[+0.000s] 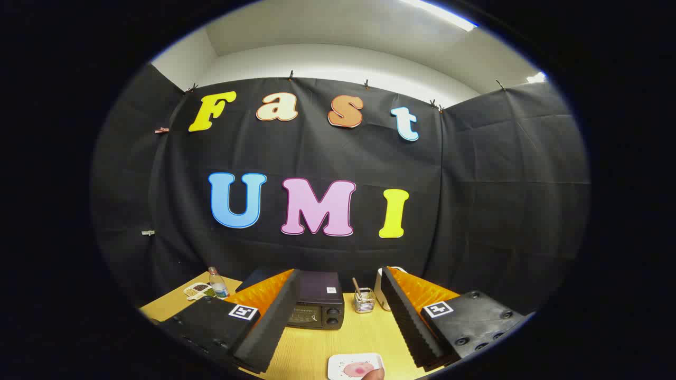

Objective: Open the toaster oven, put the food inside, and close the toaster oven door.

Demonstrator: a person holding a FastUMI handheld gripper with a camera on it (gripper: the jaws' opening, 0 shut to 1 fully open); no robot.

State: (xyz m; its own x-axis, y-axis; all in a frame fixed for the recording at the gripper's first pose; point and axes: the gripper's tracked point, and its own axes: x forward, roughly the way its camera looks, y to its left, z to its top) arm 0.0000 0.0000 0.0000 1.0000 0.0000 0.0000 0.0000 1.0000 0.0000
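Note:
A dark toaster oven (317,305) stands on the wooden table (338,338) beyond the fingers, its door shut, two knobs on its right side. Close in front, between the fingers and nearer than the oven, lies a white square plate (353,366) with a pink piece of food (355,370) on it. My gripper (338,322) is held above the table with its fingers wide apart and nothing between them. The left finger (269,322) partly covers the oven's left side.
A wire holder with sticks (364,301) and a white container (381,290) stand to the right of the oven. A water bottle (217,283) and a small divided dish (198,290) sit at the table's far left.

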